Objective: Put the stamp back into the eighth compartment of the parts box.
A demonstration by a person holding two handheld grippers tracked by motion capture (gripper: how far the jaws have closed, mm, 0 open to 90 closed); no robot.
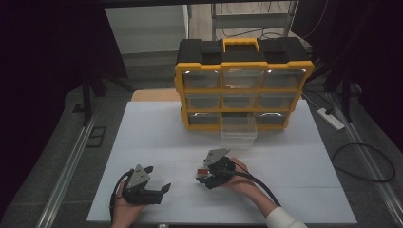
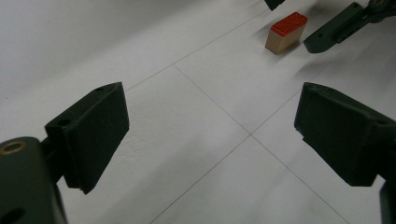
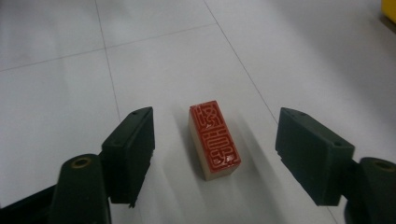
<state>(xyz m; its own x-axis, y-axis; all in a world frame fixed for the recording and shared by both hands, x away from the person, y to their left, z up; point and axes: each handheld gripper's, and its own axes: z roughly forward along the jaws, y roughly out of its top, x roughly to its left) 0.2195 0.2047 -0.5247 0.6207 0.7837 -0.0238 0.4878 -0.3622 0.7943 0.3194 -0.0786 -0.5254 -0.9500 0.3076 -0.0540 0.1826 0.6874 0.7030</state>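
White table (image 1: 142,142) holds one red-topped stamp (image 3: 214,140), untouched between the open right claw (image 3: 212,154); left claw (image 2: 210,140) gapes empty

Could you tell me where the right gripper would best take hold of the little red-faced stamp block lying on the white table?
Probably across its two long plain sides, near mid-length, coming down from above. The stamp block lies flat with its red carved face up, and its long sides already face the pads of the right gripper, whose open jaws straddle it without touching. Gripping the narrow width keeps the carved face untouched.
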